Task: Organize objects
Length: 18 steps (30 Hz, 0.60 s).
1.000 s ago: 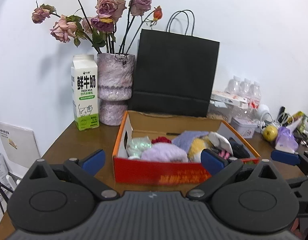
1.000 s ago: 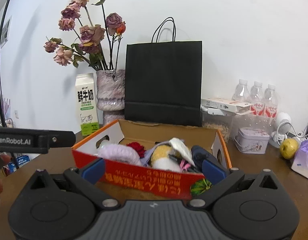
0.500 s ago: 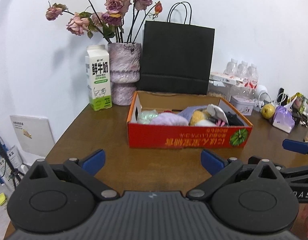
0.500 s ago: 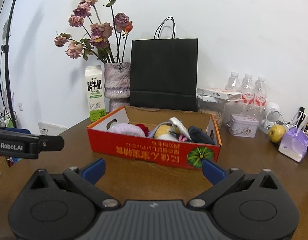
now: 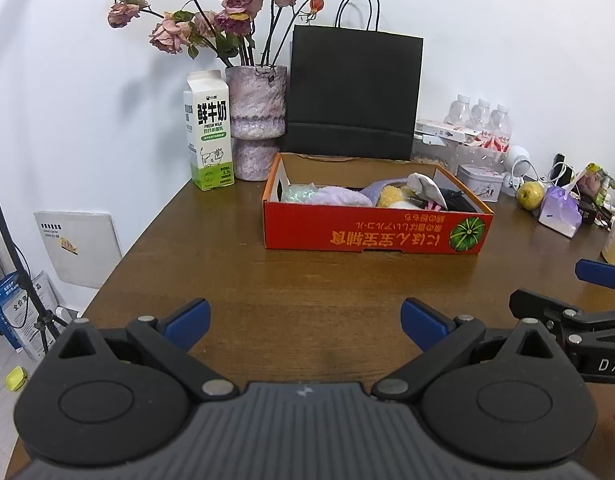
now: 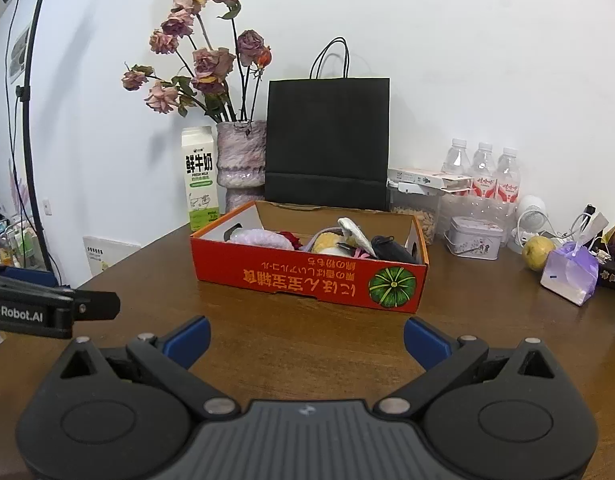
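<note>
A red cardboard box (image 5: 371,234) stands on the brown table (image 5: 267,292); it also shows in the right wrist view (image 6: 307,280). It holds several soft items: a lilac fluffy one (image 5: 339,198), a yellow one (image 5: 391,196), a white one (image 6: 353,232) and a black one (image 6: 391,248). My left gripper (image 5: 305,322) is open and empty, well short of the box. My right gripper (image 6: 305,338) is open and empty, also short of the box.
At the back stand a milk carton (image 5: 209,132), a vase of dried roses (image 5: 255,120) and a black paper bag (image 5: 353,96). To the right are water bottles (image 6: 483,170), a tin (image 6: 473,236), an apple (image 6: 539,252) and a lilac pouch (image 6: 569,272).
Both grippers have drawn back from the box and away over the table. The box now looks smaller and farther off in both views.
</note>
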Motion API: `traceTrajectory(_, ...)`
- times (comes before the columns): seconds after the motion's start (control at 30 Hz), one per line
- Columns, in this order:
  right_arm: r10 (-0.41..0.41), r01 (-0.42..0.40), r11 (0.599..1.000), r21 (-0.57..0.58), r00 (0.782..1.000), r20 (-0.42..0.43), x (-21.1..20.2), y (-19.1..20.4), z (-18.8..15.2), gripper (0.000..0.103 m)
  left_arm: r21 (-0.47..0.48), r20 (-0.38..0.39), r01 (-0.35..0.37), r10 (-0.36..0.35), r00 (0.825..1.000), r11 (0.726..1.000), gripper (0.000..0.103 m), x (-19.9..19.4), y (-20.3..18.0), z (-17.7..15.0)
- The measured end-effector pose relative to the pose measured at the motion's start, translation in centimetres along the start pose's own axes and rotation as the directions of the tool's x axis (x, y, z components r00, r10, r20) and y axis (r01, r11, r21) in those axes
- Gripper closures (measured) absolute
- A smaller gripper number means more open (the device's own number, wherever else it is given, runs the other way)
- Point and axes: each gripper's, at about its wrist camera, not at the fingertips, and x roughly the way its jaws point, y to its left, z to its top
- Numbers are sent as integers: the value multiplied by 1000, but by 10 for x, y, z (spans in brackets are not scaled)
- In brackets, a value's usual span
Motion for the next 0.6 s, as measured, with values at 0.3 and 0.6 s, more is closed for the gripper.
traceTrajectory(0.3, 5, -5, 1000, -4, 1000, -4, -11, 2, -6, 0, 2, -8, 4, -4, 1000, 1000, 0, -9, -3, -8)
traceTrajectory(0.6, 5, -5, 1000, -7, 1000, -4, -14, 4, -7, 0, 0, -15, 2, -2, 1000, 1000, 0, -11, -2, -11)
